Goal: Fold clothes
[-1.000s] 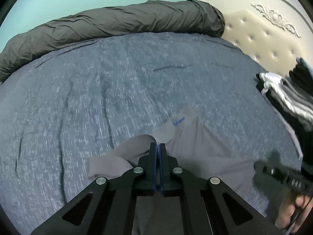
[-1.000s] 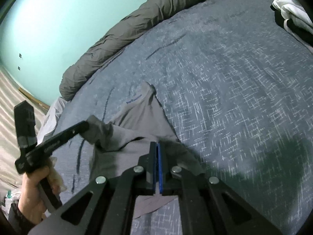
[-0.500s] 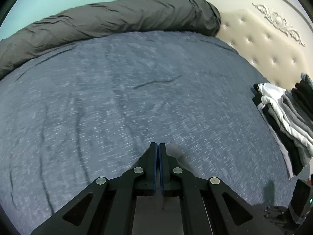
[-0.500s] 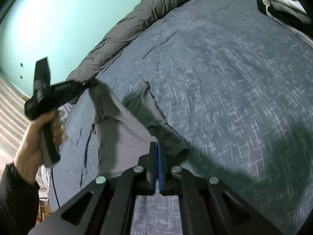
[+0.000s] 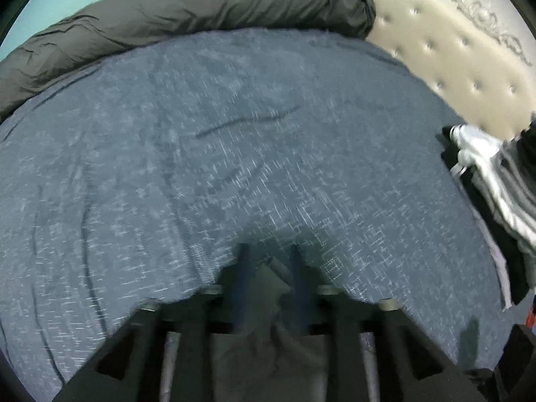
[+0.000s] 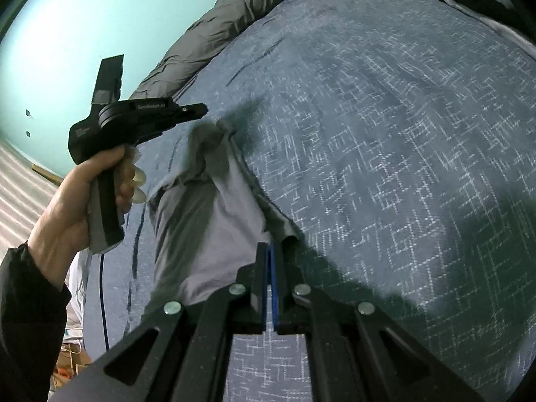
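The light grey cotton shirt [image 6: 214, 214] is draped over the near part of the blue-grey speckled bedspread [image 6: 385, 140], stretched in a long strip between the two grippers. Its far end is bunched and lifted just under the tip of the left gripper [image 6: 197, 110]; half a second ago that end hung higher and further left, so it's been carried out over the bed. The near end runs right up to the right gripper [image 6: 267, 254].

Big change on the left side: a moment ago its fingers were pressed together on the cloth, now in the left wrist view the left gripper [image 5: 269, 261] has them spread wide, with a corner of the grey shirt [image 5: 268, 281] sitting loose between them. That view is motion-blurred, so I can't tell if the cloth touches either pad.

The right gripper's fingers are clamped together same as before, and the shirt's edge meets them at the tips, so it looks pinched there.

Further out: a rolled dark grey duvet [image 5: 187, 13] along the far edge, the cream tufted headboard [image 5: 469, 53], and a stack of folded black, white and grey clothes [image 5: 495, 181] against it.
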`<action>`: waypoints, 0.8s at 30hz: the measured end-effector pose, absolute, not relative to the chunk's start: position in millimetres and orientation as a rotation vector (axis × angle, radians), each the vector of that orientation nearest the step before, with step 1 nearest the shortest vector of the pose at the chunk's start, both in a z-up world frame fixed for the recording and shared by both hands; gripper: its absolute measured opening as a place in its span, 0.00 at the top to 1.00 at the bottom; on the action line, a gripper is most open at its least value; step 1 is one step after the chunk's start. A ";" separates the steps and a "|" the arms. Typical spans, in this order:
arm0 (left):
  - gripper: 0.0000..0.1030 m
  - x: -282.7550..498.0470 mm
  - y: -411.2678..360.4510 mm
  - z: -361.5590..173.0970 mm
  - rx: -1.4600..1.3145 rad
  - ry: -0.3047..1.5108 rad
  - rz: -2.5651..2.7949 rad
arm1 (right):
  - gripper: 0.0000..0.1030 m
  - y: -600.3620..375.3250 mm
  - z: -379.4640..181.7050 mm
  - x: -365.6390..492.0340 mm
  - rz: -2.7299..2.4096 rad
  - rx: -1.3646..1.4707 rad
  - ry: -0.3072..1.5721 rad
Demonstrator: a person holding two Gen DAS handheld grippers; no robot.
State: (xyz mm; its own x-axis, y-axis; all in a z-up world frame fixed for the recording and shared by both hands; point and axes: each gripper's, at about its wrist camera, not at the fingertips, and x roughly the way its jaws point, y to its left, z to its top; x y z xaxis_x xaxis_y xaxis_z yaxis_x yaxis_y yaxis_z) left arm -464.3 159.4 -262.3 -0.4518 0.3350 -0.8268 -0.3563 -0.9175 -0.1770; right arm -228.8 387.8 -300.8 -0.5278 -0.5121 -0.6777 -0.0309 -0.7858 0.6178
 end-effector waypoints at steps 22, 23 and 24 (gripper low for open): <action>0.52 -355.3 -10.5 -310.9 -1.299 -0.388 2.497 | 0.72 388.4 -281.3 -232.6 -2.480 1.342 -0.718; 0.52 -356.1 -10.3 -312.9 -1.292 -0.414 2.487 | 0.68 388.8 -276.9 -232.0 -2.497 1.327 -0.705; 0.52 -357.1 -9.6 -315.2 -1.286 -0.446 2.474 | 0.68 388.7 -273.5 -232.4 -2.506 1.316 -0.692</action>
